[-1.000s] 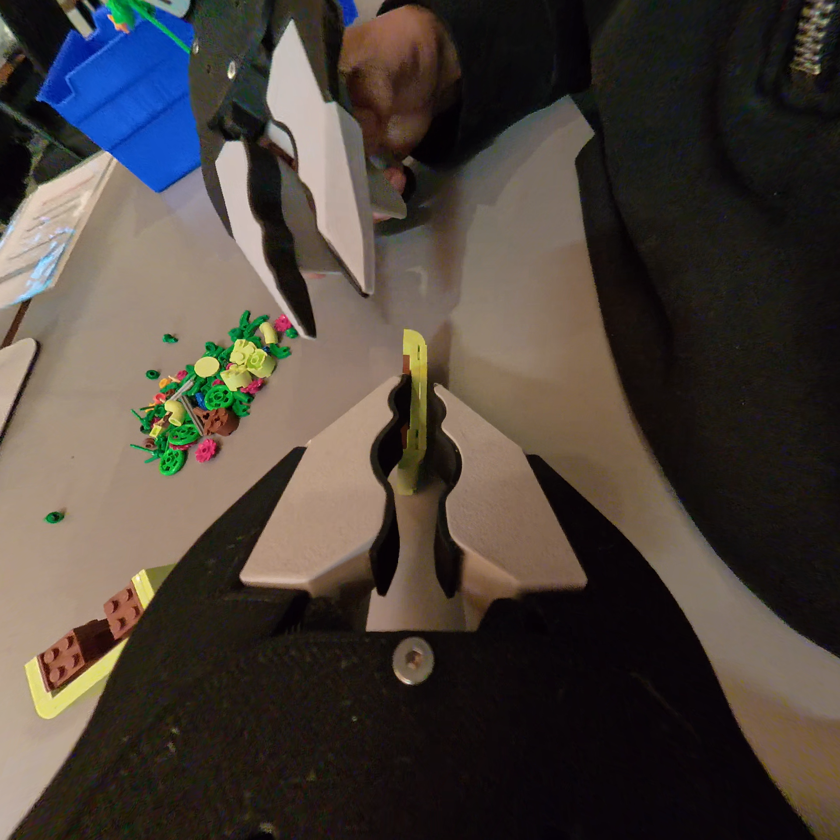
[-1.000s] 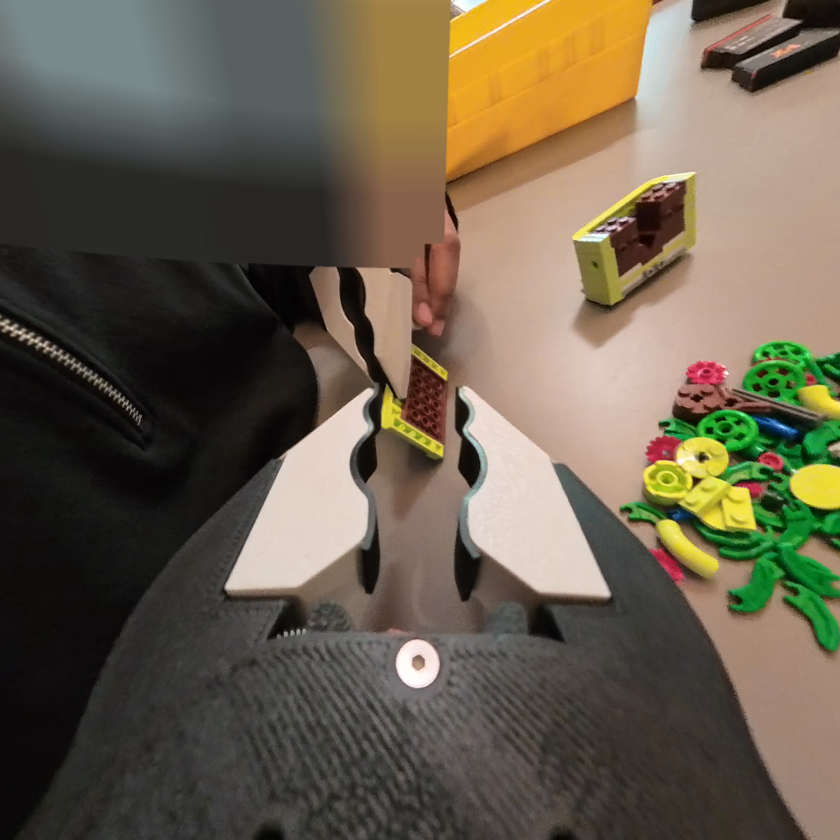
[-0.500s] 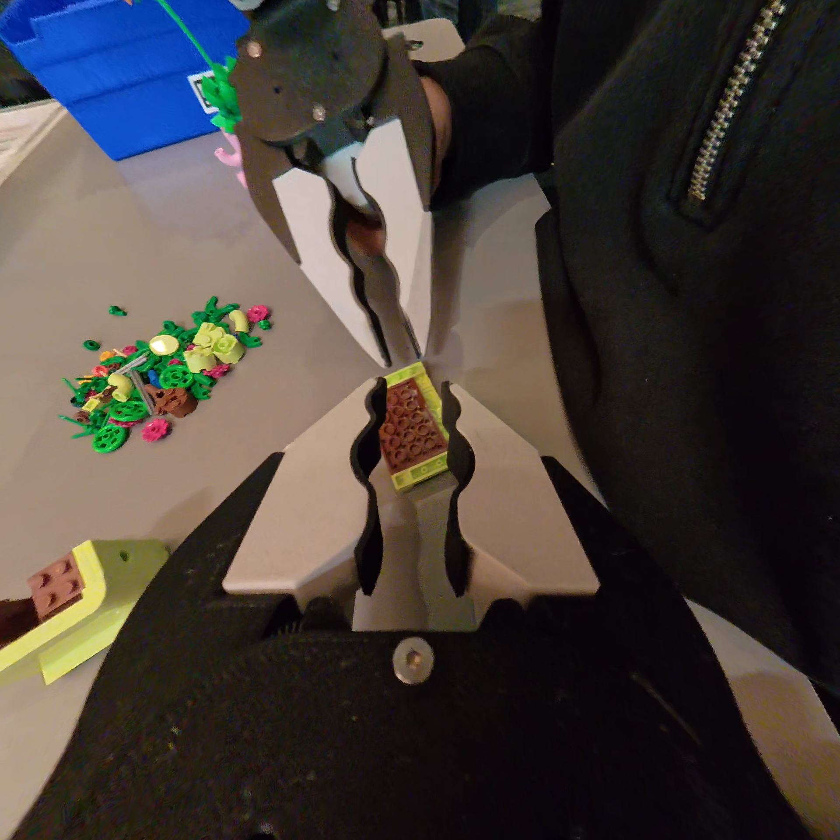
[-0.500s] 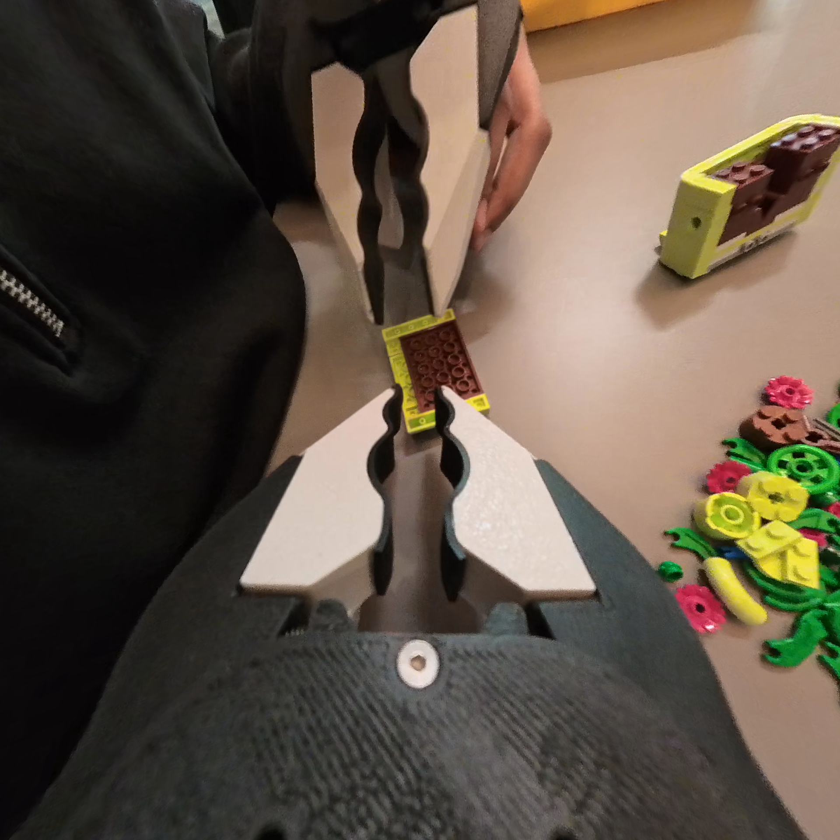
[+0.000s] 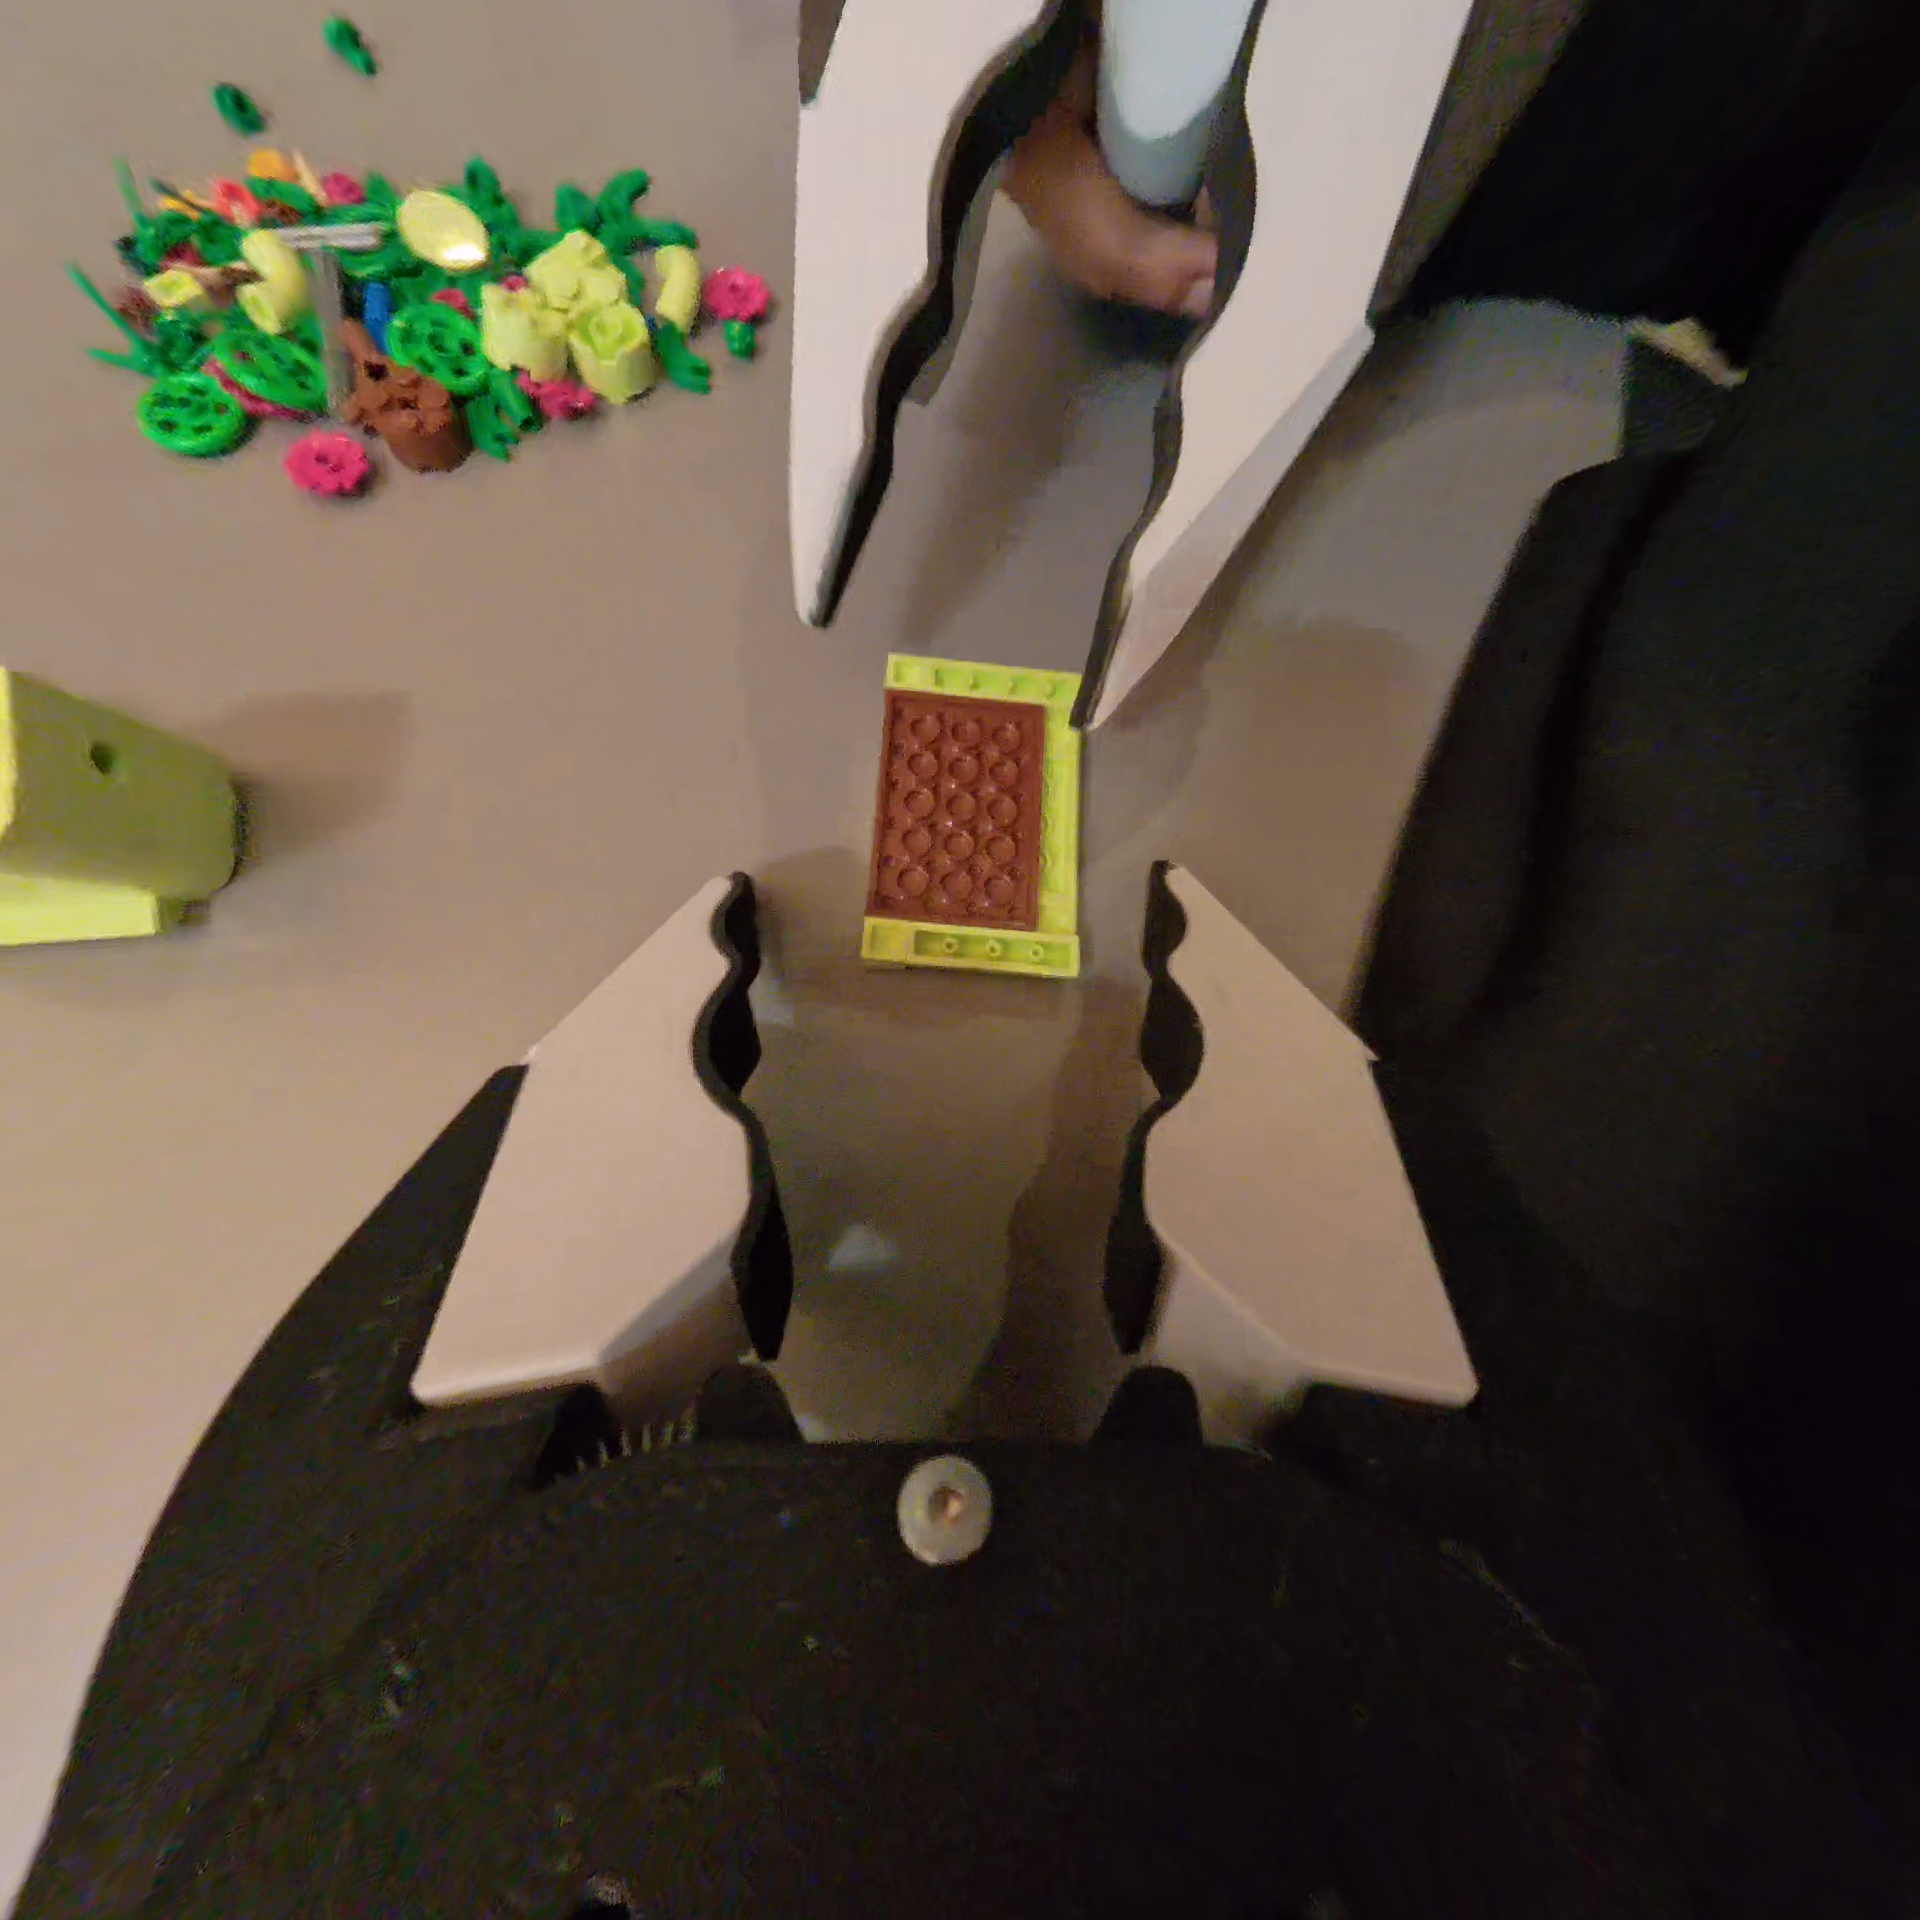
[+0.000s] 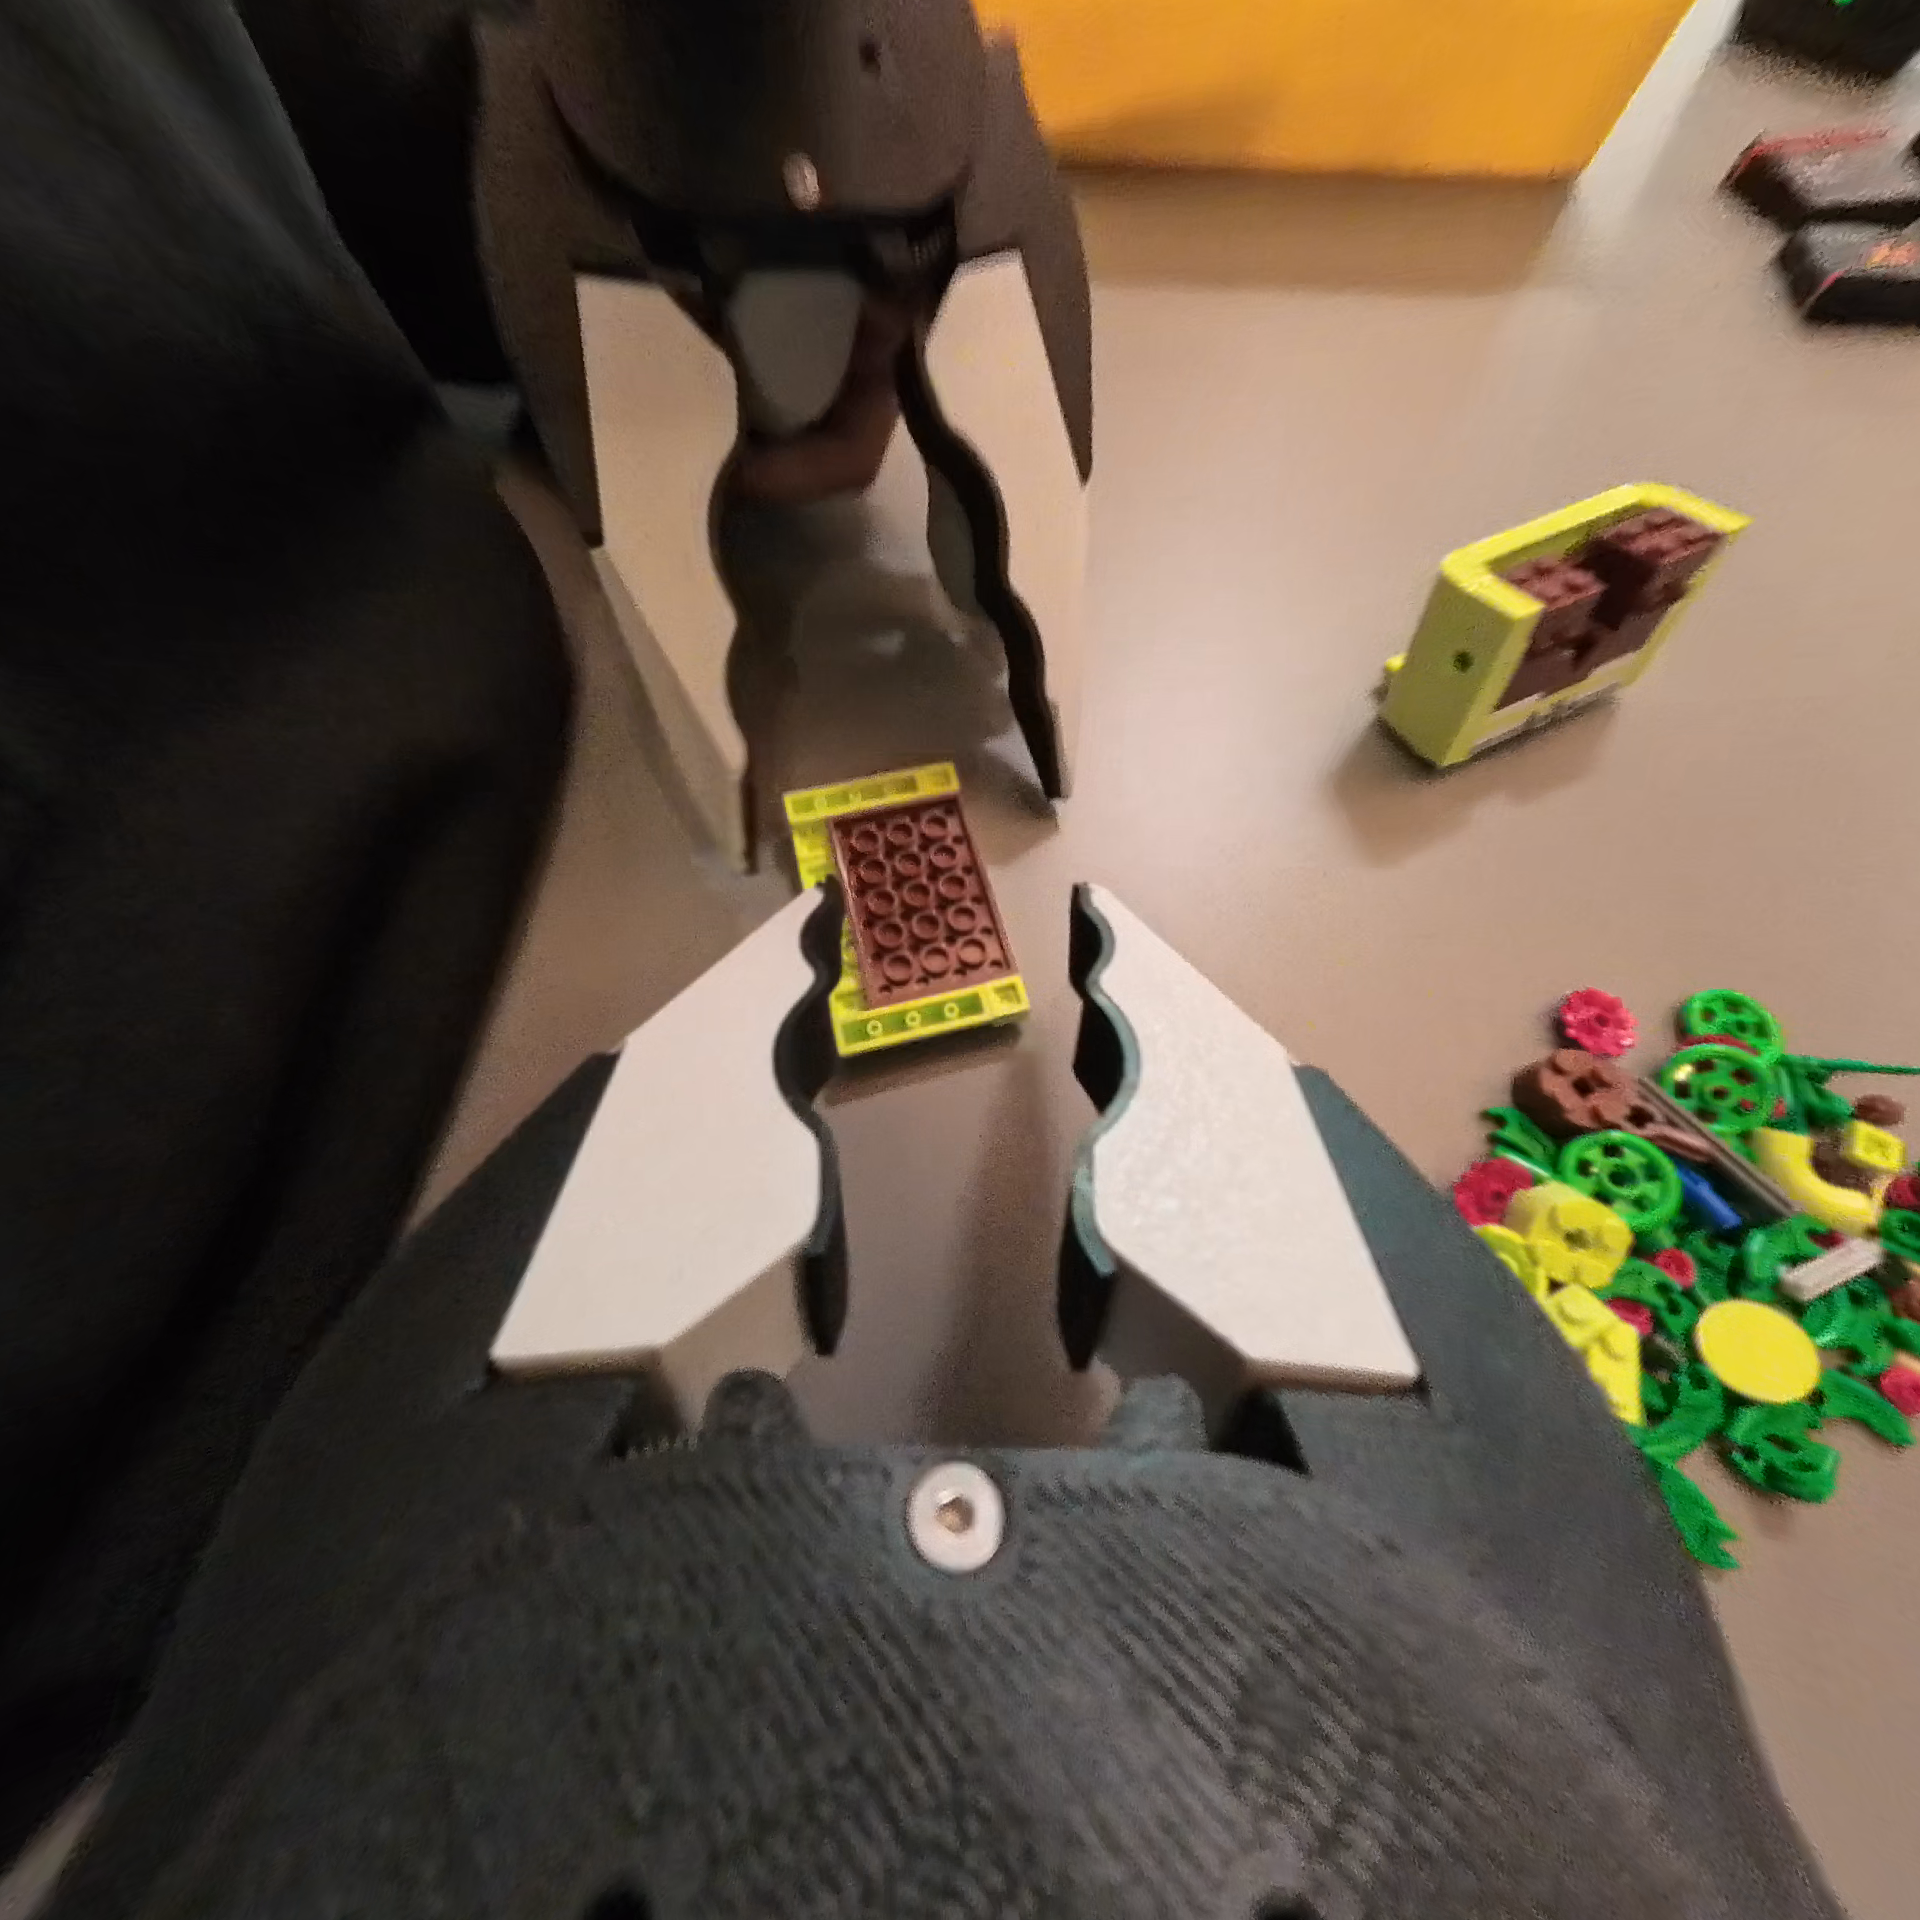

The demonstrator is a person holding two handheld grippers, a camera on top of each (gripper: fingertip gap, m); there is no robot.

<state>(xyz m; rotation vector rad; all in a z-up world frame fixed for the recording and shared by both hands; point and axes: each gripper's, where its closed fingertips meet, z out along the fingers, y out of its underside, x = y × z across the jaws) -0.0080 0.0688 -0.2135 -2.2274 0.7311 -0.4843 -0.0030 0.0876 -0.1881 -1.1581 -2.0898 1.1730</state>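
Observation:
A lime-green plate with a brown studded plate on top [image 5: 966, 821] lies flat on the grey table, also seen in the right wrist view [image 6: 914, 914]. My left gripper [image 5: 948, 883] is open and empty, its tips just short of the plate's near end. My right gripper [image 6: 951, 904] is open and empty, facing the left one from the plate's other end; its left fingertip overlaps the plate's edge. In the left wrist view the right gripper [image 5: 956, 665] hangs above the plate's far end. In the right wrist view the left gripper [image 6: 894, 821] stands behind the plate.
A pile of small green, yellow, pink and brown pieces [image 5: 395, 301] lies to the side, also in the right wrist view [image 6: 1725, 1226]. A lime-green block with brown bricks [image 6: 1558, 623] sits apart. A yellow bin [image 6: 1330, 73] stands far back. A person's black jacket [image 5: 1714, 831] borders the table. My left and right fingertips are right by each other.
My left gripper held the plate on edge, then laid it flat and opened. My right gripper also opened wider. Both now sit at opposite ends of the flat plate.

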